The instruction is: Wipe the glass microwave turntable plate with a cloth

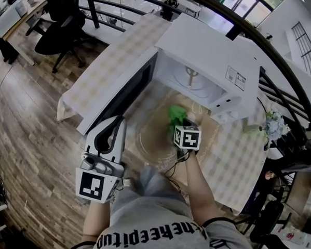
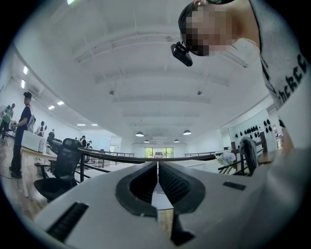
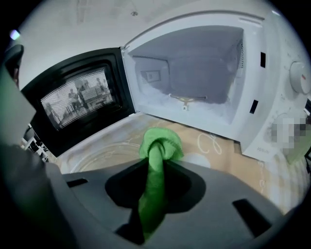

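Glass plate (image 1: 153, 142) lies flat on the table (image 1: 236, 162) just in front of the open microwave (image 1: 201, 51), beneath the right gripper (image 1: 181, 123), whose jaws are clamped on a bunched green cloth (image 1: 175, 115). The left gripper (image 1: 114, 125) hangs aside, jaws together, empty. A good wipe likely needs the cloth pressed flat and swept round to the rim, the spare gripper steadying the edge
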